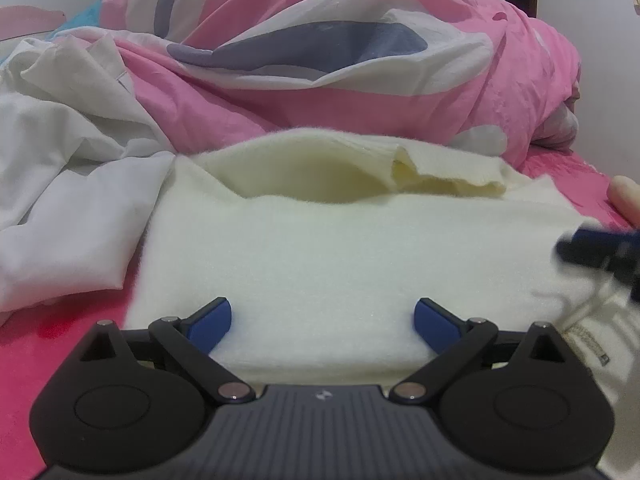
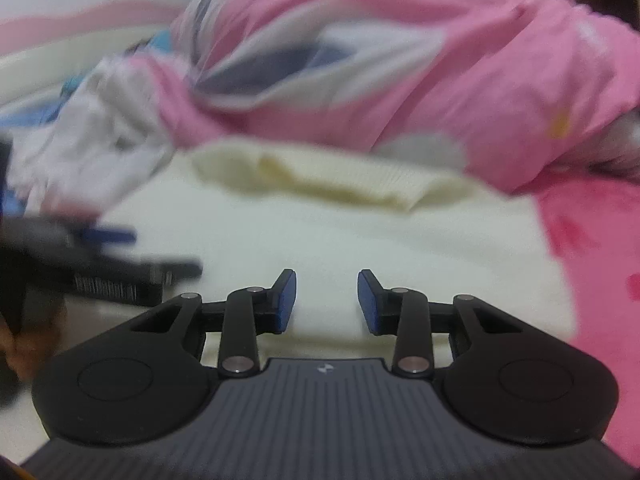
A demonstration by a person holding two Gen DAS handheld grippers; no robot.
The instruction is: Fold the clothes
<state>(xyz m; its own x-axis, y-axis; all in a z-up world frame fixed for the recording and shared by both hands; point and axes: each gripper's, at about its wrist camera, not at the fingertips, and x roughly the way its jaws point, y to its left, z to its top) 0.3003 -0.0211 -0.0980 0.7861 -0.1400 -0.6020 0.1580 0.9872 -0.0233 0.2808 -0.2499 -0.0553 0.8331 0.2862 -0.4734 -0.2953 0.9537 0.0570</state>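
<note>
A cream knitted sweater (image 1: 320, 248) lies flat on the bed, its ribbed collar (image 1: 360, 160) at the far end. My left gripper (image 1: 322, 312) hovers low over the sweater's near edge, open wide, with nothing between its blue pads. In the right wrist view the same sweater (image 2: 360, 232) fills the middle. My right gripper (image 2: 326, 284) stands over its near edge, jaws partly apart and open, and nothing shows pinched between the pads. The right gripper also shows blurred at the left wrist view's right edge, and the left gripper (image 2: 108, 236) blurred at the right wrist view's left.
A crumpled white garment (image 1: 72, 200) lies left of the sweater. A bunched pink, white and grey duvet (image 1: 320, 60) rises behind it. A pink bedsheet (image 1: 40, 340) lies underneath. A person's fingertip (image 1: 624, 196) shows at the right edge.
</note>
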